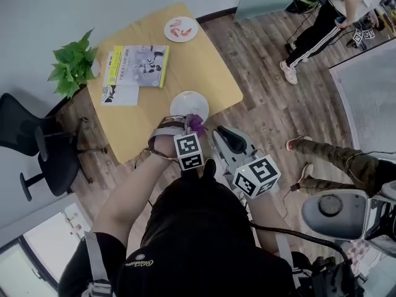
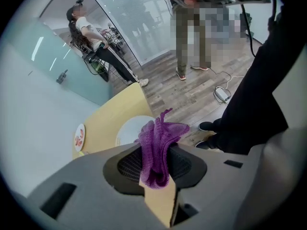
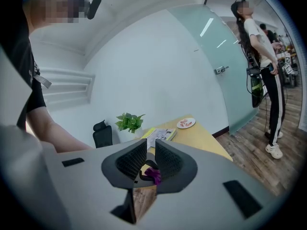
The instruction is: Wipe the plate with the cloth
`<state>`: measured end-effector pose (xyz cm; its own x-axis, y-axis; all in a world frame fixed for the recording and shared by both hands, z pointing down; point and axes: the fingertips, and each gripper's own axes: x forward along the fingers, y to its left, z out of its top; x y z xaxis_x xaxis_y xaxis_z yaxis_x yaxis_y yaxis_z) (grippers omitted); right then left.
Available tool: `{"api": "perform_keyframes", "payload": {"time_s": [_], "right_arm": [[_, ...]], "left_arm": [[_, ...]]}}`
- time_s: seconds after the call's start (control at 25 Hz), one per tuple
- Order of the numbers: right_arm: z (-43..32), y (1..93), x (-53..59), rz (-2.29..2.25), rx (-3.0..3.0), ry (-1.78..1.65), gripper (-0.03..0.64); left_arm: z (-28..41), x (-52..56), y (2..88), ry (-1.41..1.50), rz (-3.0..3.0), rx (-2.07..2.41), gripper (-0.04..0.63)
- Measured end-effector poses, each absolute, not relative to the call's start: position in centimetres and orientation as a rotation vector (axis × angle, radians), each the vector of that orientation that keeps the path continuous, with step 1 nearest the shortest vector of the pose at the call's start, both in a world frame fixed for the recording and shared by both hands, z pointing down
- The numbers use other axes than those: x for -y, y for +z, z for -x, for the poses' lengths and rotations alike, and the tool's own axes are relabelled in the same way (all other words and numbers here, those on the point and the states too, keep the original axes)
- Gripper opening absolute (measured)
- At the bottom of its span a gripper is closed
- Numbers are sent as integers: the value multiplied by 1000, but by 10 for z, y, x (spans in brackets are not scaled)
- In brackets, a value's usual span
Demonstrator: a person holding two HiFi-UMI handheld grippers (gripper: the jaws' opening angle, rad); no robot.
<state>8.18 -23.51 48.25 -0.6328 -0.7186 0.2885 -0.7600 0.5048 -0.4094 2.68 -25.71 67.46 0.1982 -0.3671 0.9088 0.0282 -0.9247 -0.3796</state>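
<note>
A white plate (image 1: 189, 103) lies near the front edge of the yellow table (image 1: 207, 60). My left gripper (image 1: 189, 125) hovers just in front of that plate, shut on a purple cloth (image 1: 197, 124). In the left gripper view the cloth (image 2: 158, 145) hangs bunched between the jaws of the left gripper (image 2: 157, 163), and the plate (image 2: 127, 128) shows beyond it. My right gripper (image 1: 226, 138) is off the table's edge, to the right of the left one. The right gripper view shows the right gripper (image 3: 148, 153) shut with nothing held. Behind it a scrap of the cloth (image 3: 154, 175) shows.
A small plate with pink food (image 1: 180, 28) sits at the table's far corner. An open magazine (image 1: 137, 65) and a potted plant (image 1: 73, 64) are at the left. A black chair (image 1: 37, 141) stands left of the table. One person (image 1: 322, 23) stands far right, and another person's legs (image 1: 334, 159) are nearer.
</note>
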Motion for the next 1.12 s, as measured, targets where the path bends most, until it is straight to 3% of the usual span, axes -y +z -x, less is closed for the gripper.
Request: {"api": "perform_keyframes", "payload": {"time_s": [0.28,0.72,1.12], "right_arm": [[-83,482,233,-1310,2660,785,57],[-104,494,228,-1372,2607,810,57],[-112,500,224,-1409,2577,835,57]], "left_arm": [[-25,261,669,-1752,2167,-345,117],[-6,372,669,-1829,2163,-594,117],[-37,356,688,-1812,2173,-486,117]]}}
